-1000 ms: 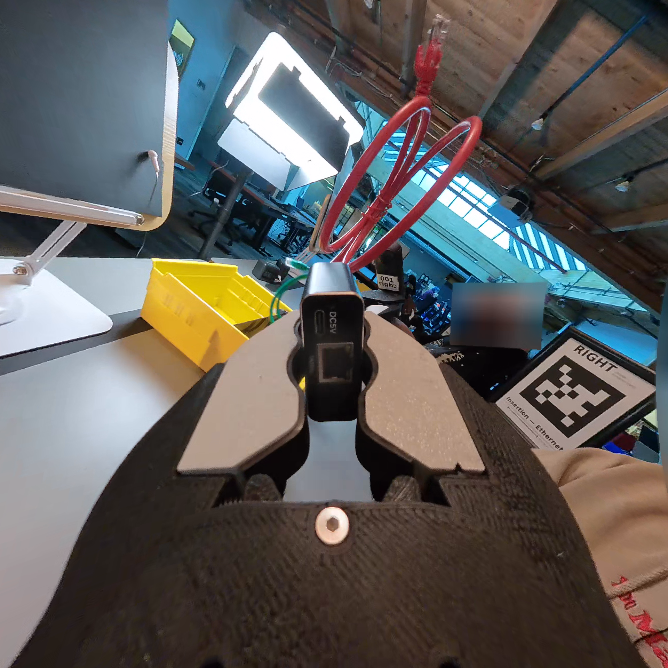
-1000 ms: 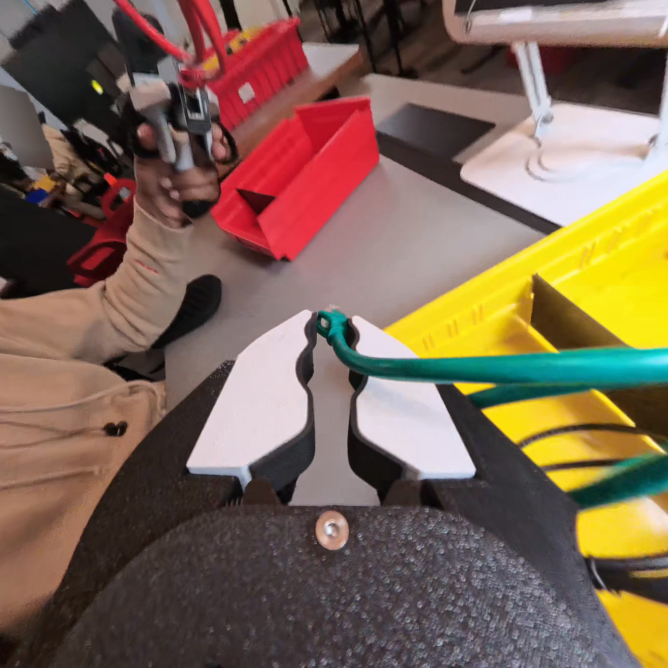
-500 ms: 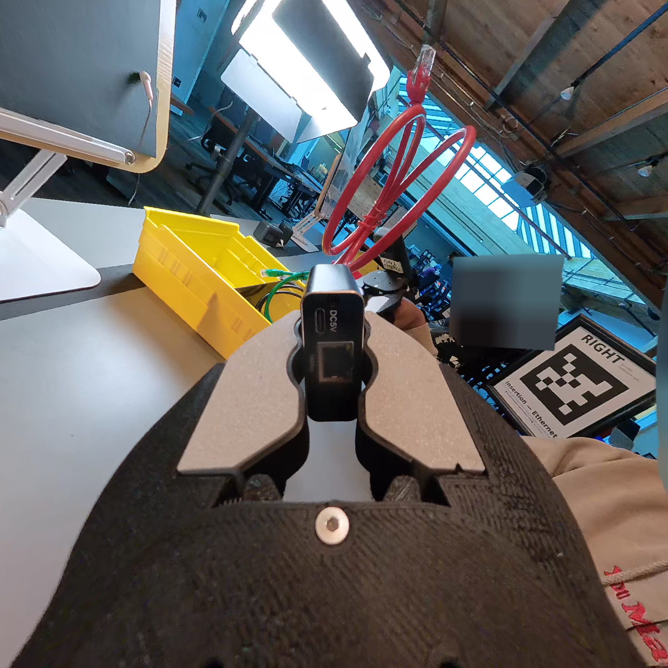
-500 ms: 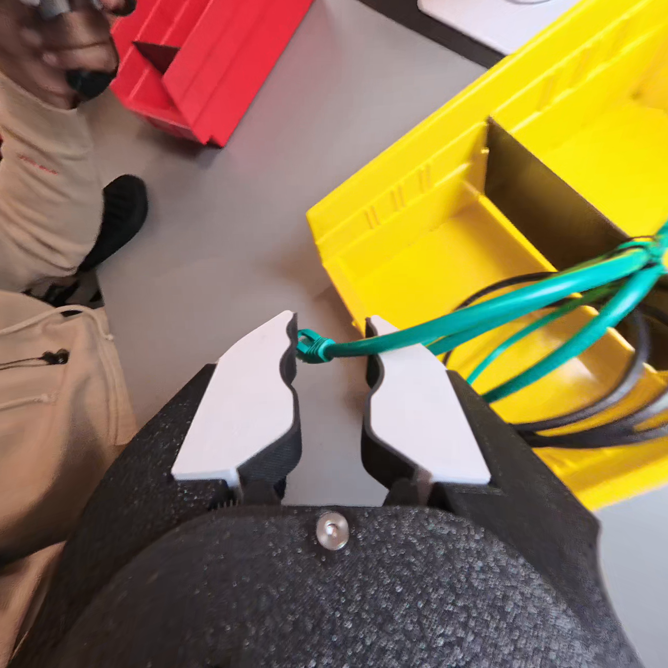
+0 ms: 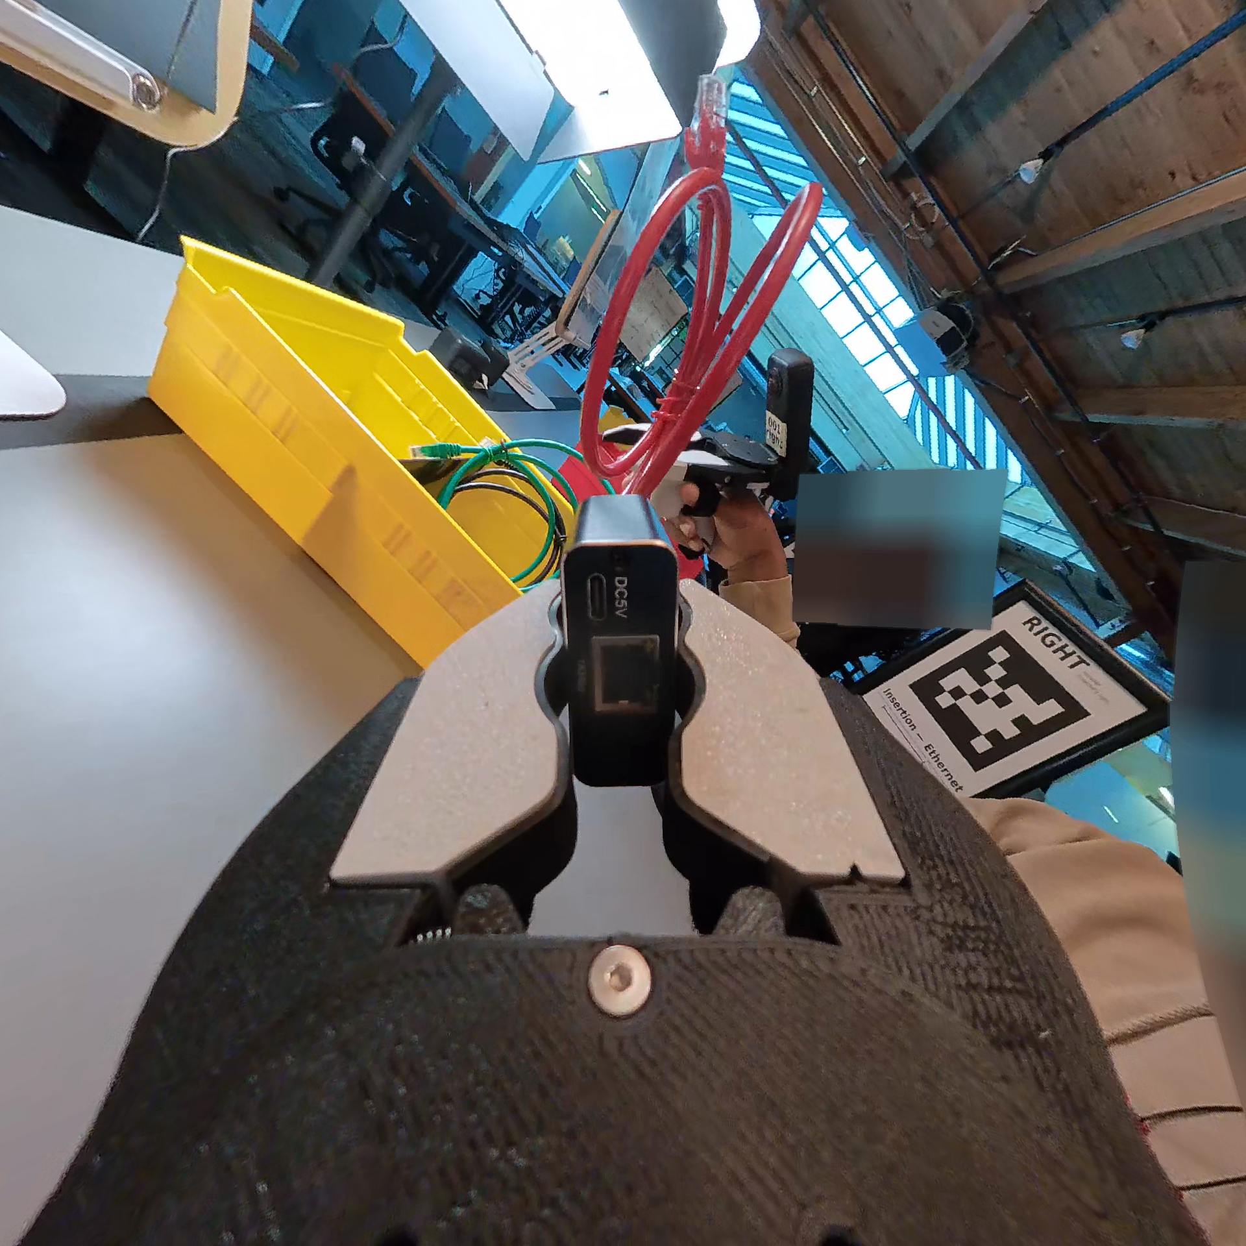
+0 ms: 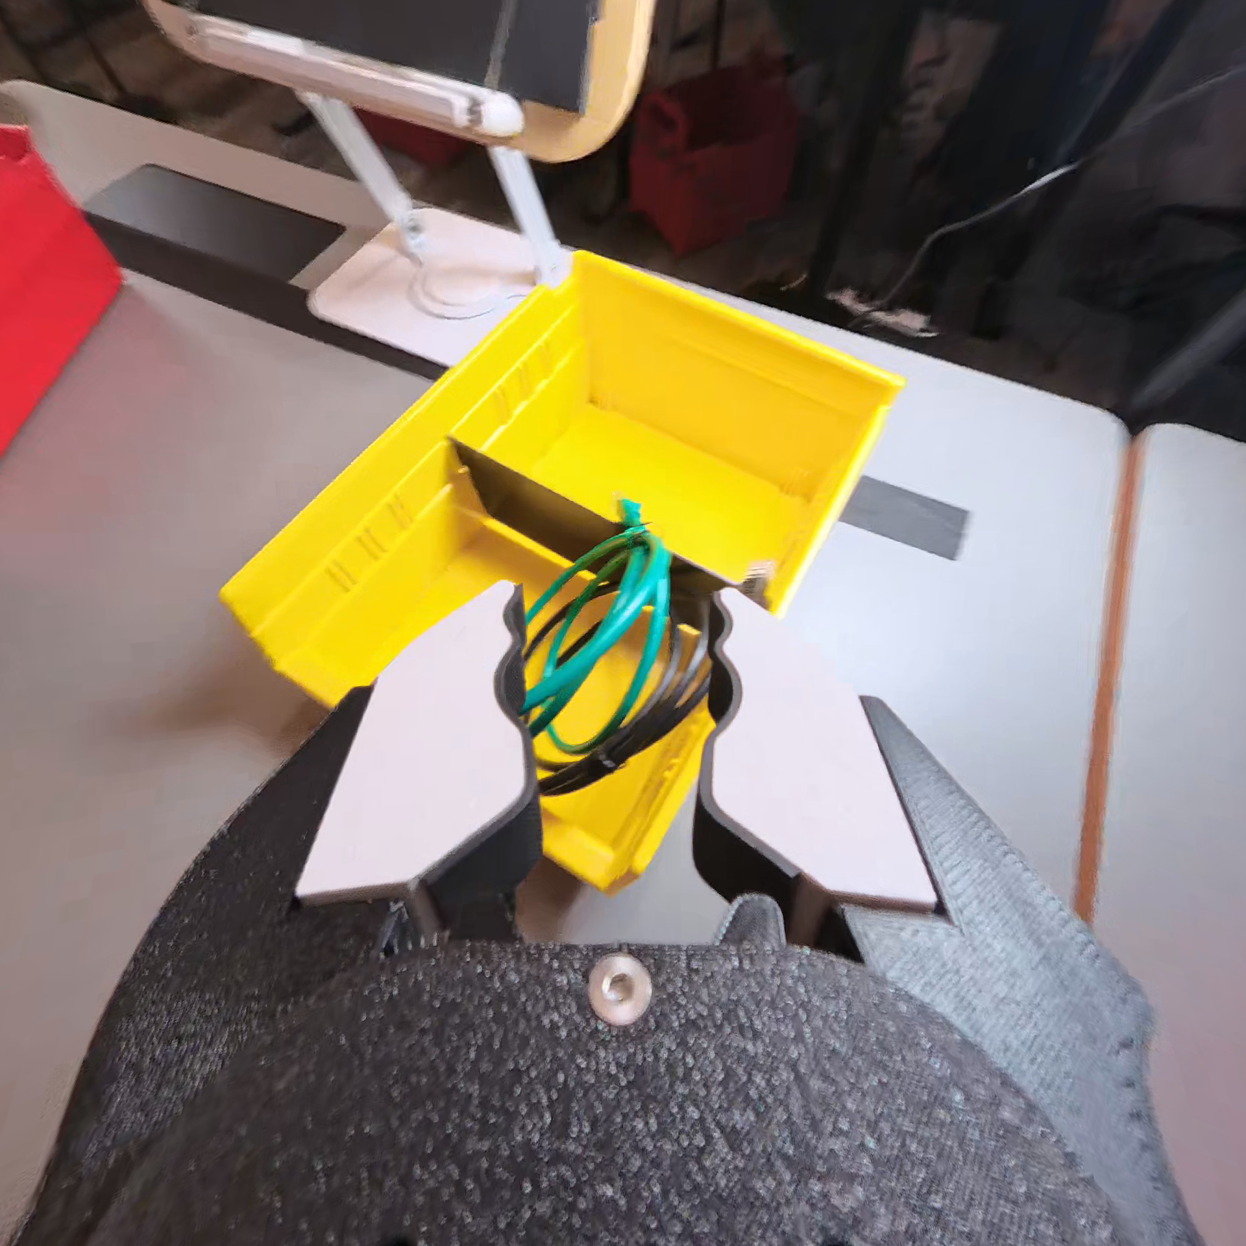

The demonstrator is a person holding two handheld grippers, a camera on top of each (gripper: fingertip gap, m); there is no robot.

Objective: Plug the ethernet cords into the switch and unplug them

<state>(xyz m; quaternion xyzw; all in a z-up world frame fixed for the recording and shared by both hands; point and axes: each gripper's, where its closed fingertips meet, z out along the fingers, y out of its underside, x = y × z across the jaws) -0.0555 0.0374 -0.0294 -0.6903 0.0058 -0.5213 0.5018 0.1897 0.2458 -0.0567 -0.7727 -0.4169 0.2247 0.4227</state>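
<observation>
My left gripper (image 5: 620,600) is shut on a small black switch (image 5: 620,681), both pads pressed on its sides, with its port end facing the camera. A red ethernet cord (image 5: 681,323) rises in loops from the switch's far end. My right gripper (image 6: 617,600) is open and empty above the near compartment of a yellow bin (image 6: 377,539). A coiled green cord (image 6: 607,634) and a black cord (image 6: 674,701) lie in that compartment. In the left wrist view the bin (image 5: 303,377), the green cord (image 5: 512,465) and the right gripper (image 5: 701,465) show behind the switch.
A white stand's base (image 6: 418,283) sits on the grey table behind the yellow bin. A red bin (image 6: 40,290) is at the far left. A framed marker board (image 5: 991,694) stands to the right of the switch. The person's beige sleeve (image 5: 1112,944) is at the lower right. My hands' fingertips stand some 35 cm from each other.
My right gripper opened and let go of the green cord's end, which now lies in the yellow bin; the gripper drew back from it. My left gripper keeps its hold on the switch.
</observation>
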